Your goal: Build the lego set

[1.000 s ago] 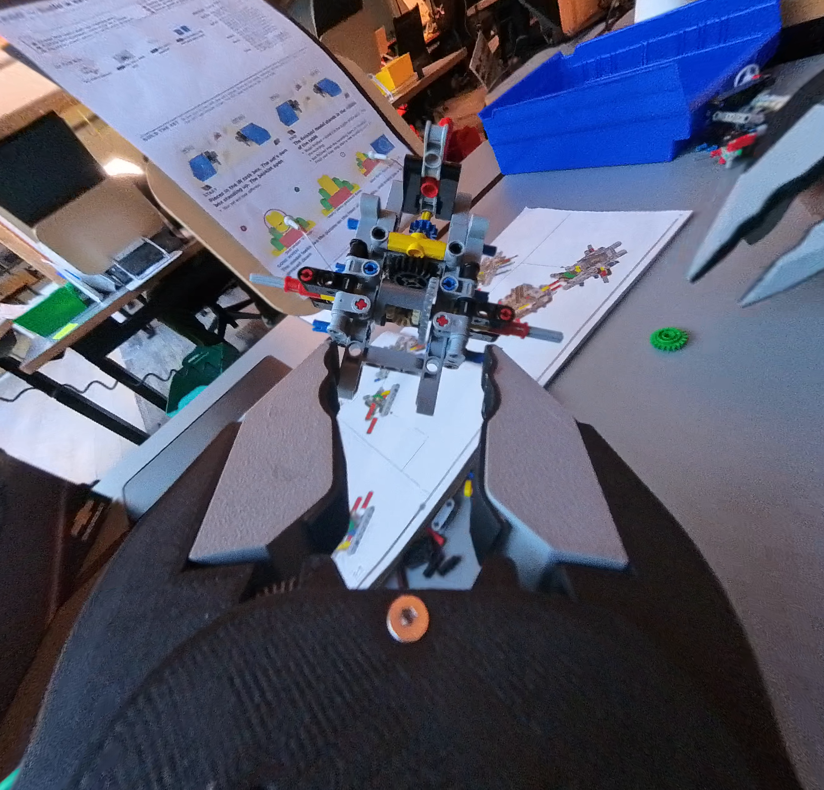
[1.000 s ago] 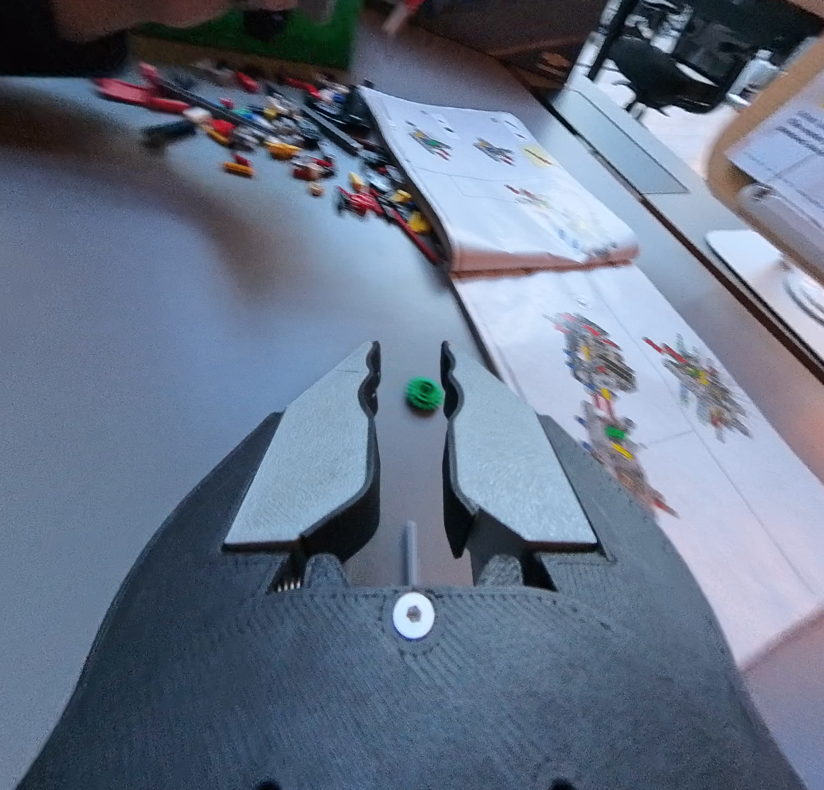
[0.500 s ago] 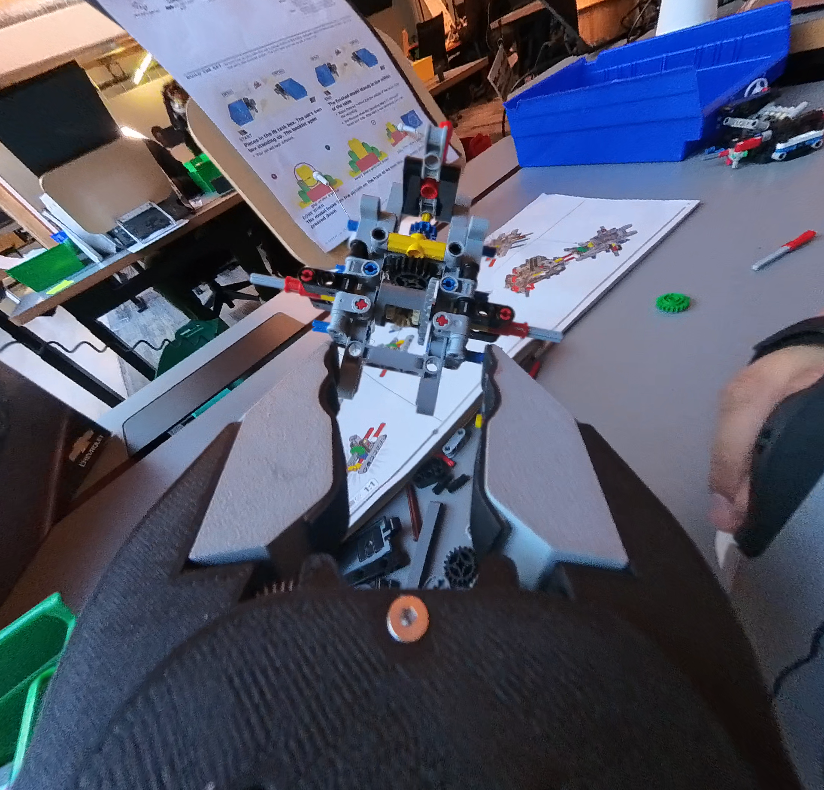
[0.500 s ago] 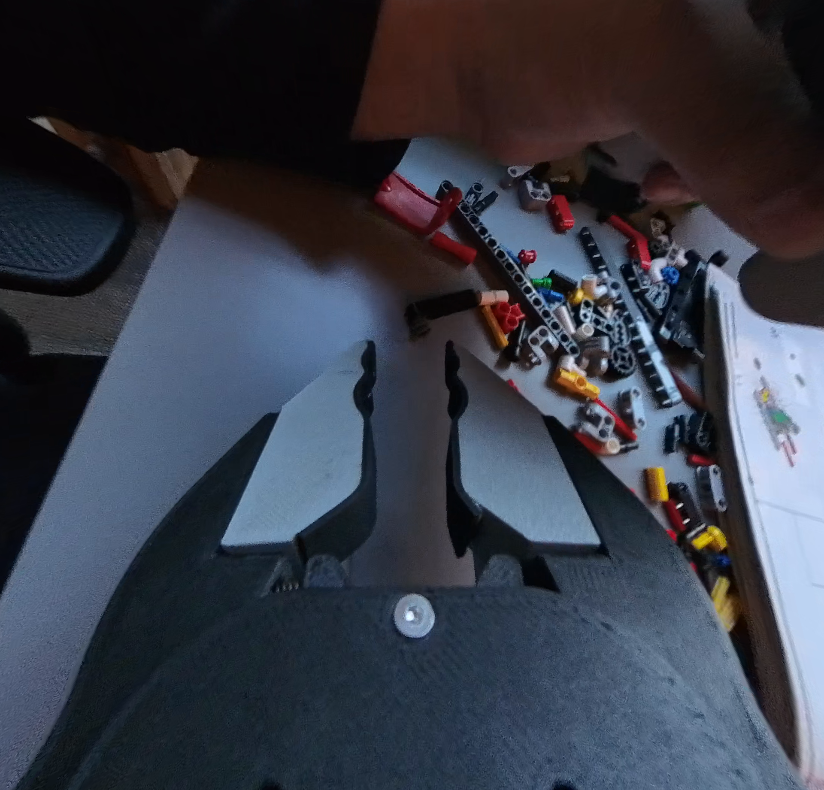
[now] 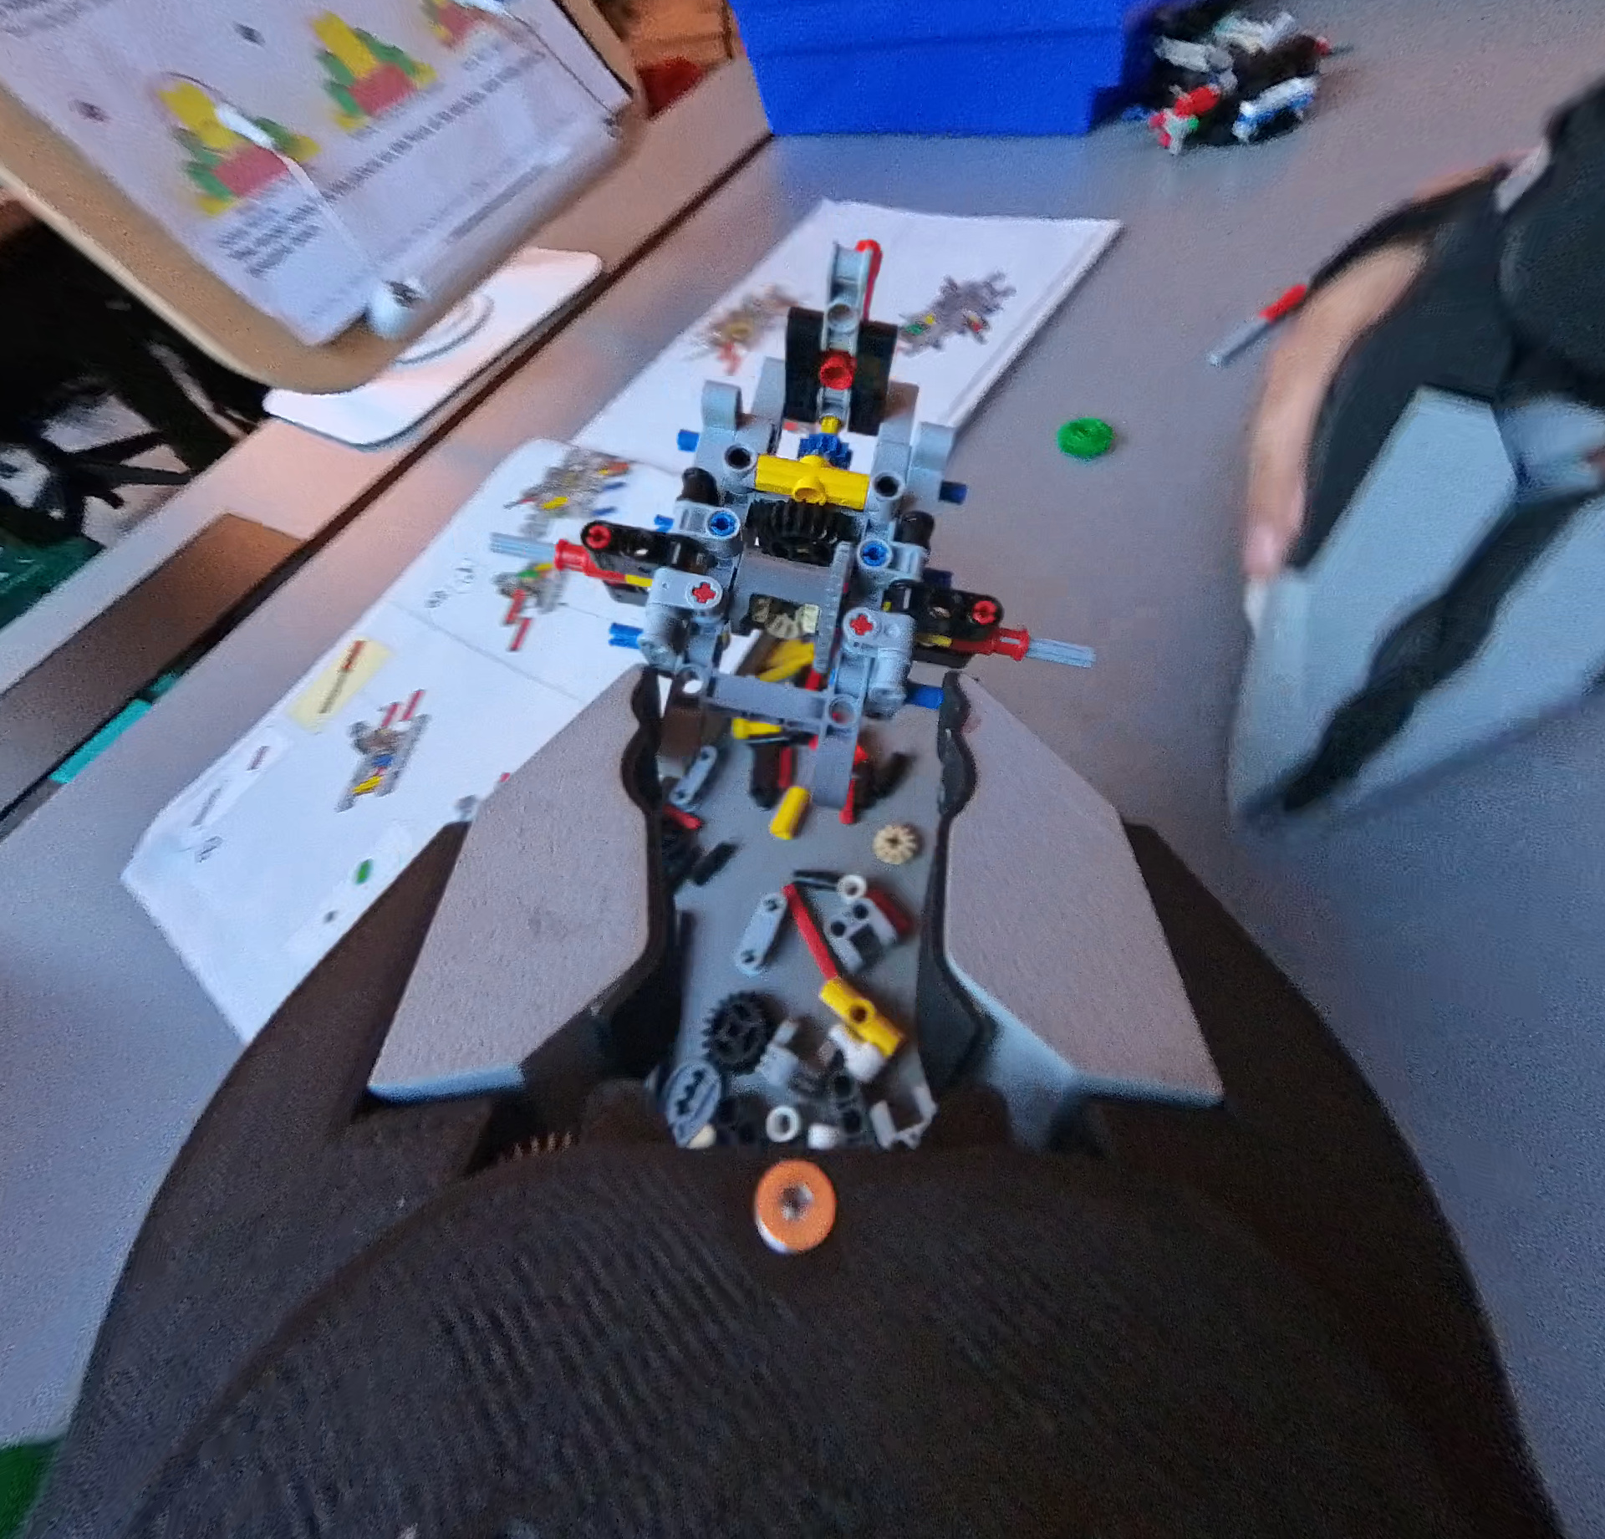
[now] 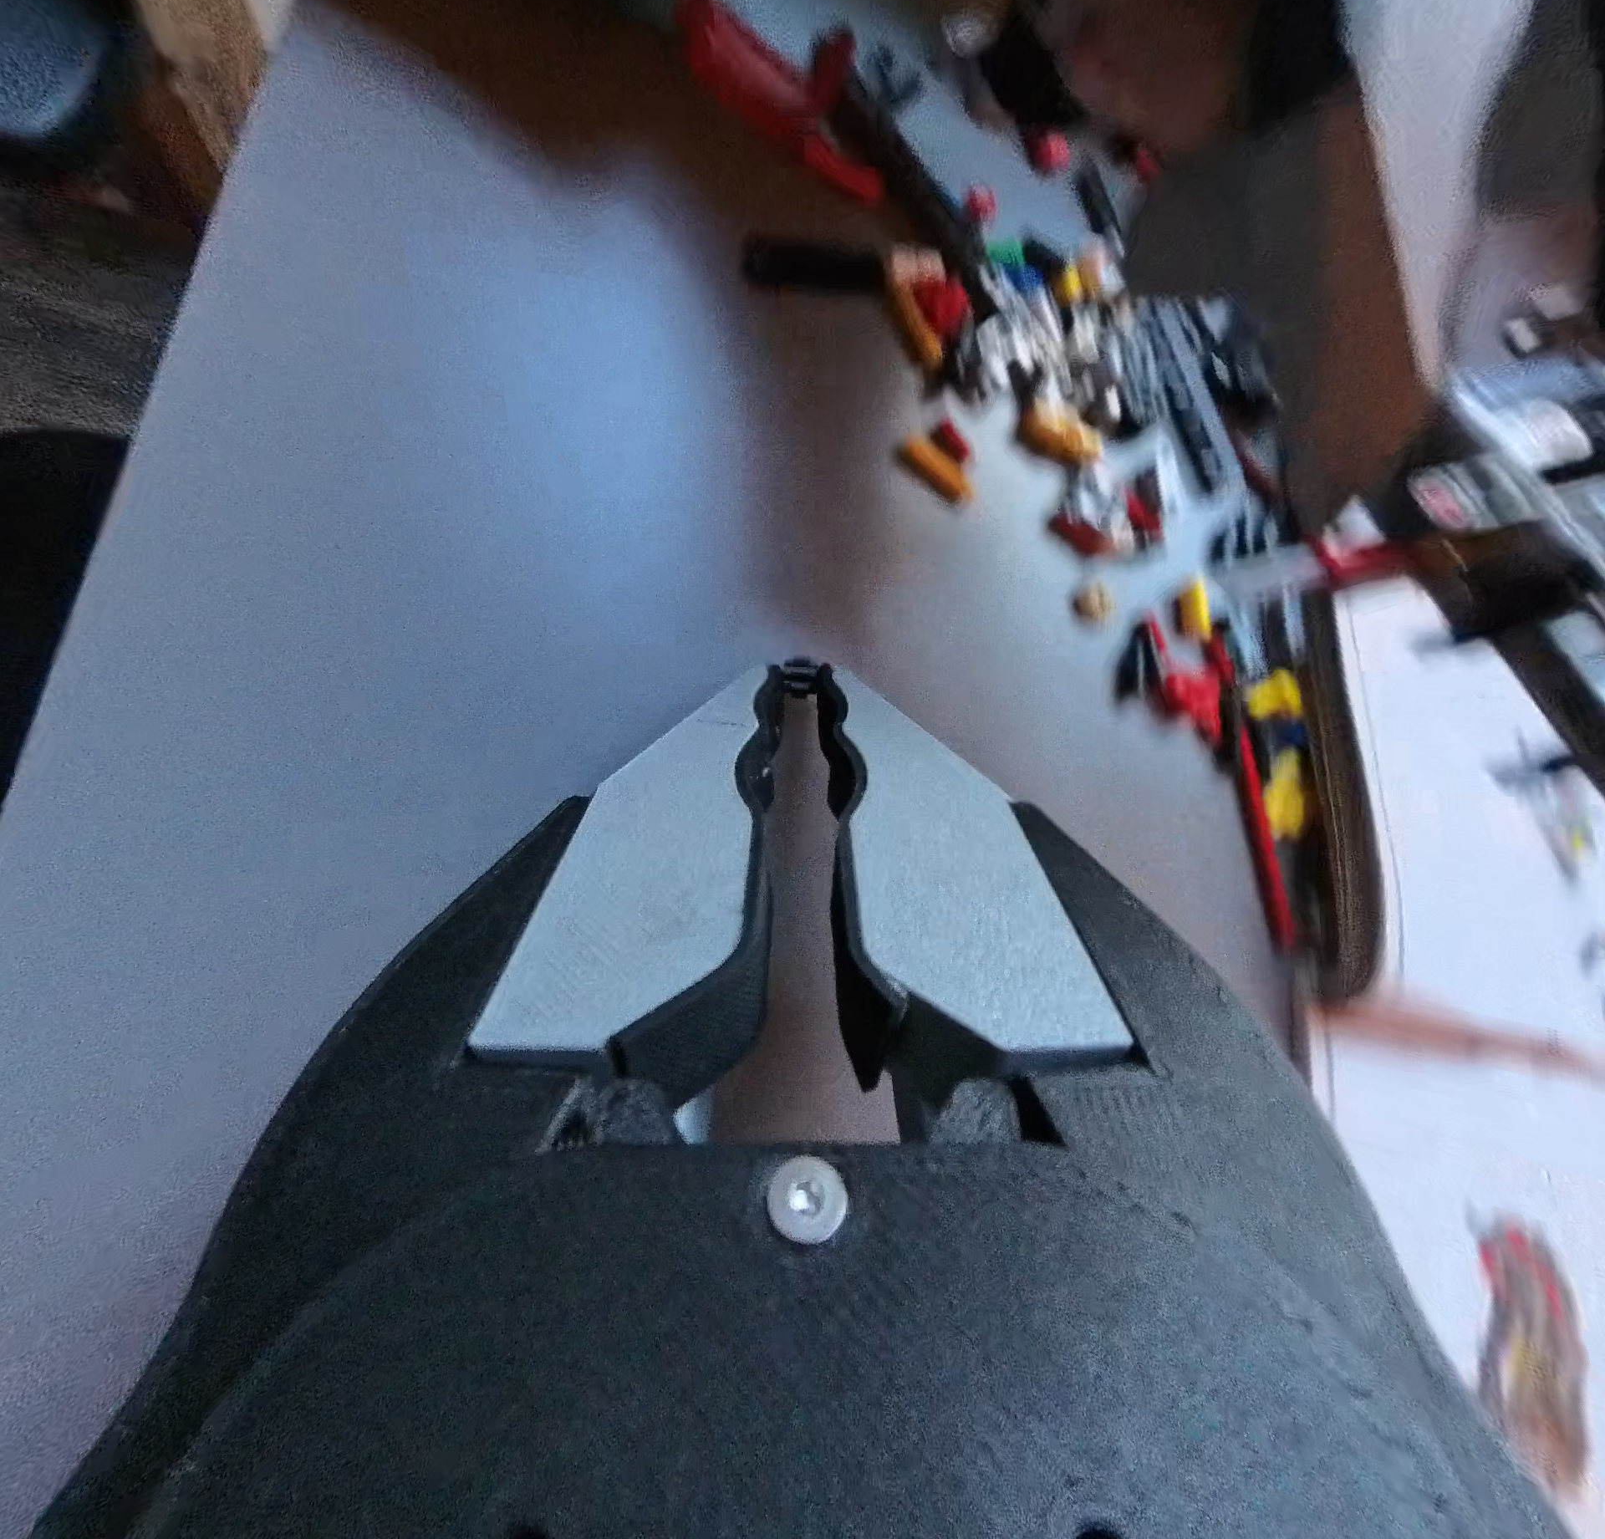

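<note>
Grey tabletop (image 5: 1129, 846) spreads under both claws, strewn with loose bricks (image 6: 1086, 386) and an open instruction booklet (image 5: 417, 716). Your right claw (image 6: 797, 691) has just narrowed. A second ago its jaws stood apart with a green gear between the tips; now the tips pinch a small black piece (image 6: 797, 672) over bare surface, with the brick pile ahead to its right. Your left claw (image 5: 799, 698) is unchanged, wide and gripping the grey brick model (image 5: 782, 559) by its lower frame. Only the left view shows the green gear (image 5: 1084, 438), lying free ahead and right of that claw. Only the right view shows the pinched piece.
</note>
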The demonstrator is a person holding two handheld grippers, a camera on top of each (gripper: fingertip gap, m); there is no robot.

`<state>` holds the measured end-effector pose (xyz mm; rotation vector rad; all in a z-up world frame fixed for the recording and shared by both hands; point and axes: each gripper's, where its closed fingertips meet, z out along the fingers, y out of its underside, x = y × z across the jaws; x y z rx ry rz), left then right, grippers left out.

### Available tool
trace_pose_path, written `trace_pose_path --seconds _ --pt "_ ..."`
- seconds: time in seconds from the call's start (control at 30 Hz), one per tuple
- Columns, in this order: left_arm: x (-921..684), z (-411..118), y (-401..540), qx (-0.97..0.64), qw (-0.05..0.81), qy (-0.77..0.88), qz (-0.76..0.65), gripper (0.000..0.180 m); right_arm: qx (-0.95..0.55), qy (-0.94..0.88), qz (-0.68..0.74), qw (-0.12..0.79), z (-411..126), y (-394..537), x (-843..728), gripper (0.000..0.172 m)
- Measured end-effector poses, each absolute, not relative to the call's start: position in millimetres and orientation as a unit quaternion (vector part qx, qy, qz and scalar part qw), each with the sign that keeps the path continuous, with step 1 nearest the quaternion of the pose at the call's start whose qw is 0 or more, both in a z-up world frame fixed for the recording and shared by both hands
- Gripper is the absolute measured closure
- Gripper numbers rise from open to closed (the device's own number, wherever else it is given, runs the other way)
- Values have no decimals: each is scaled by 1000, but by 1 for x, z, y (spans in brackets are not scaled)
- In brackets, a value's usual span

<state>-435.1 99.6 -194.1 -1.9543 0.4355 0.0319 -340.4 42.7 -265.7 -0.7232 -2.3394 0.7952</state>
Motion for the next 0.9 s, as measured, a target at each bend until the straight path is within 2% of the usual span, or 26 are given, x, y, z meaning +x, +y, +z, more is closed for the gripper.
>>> trace_pose_path --seconds 0.2,0.33,0.47,0.67,0.8,0.9 --pt "-377 -238 103 -876 409 253 -24 120 -415 -799 296 319 -252 158 -261 167" --pt "-340 -268 82 -896 325 296 -66 120 -467 -757 333 312 -244 195 -232 167" --pt "-317 -269 71 -893 304 317 -100 120 -464 -761 350 288 -248 196 -237 168" --pt "-313 -252 73 -888 308 319 -124 110 -477 -785 350 185 -270 185 -248 167" --pt "-320 -230 77 -877 341 318 -119 110 -467 -783 365 188 -270 183 -247 154" --pt "-323 -218 87 -869 365 319 -96 115 -461 -786 364 193 -269 185 -247 154"
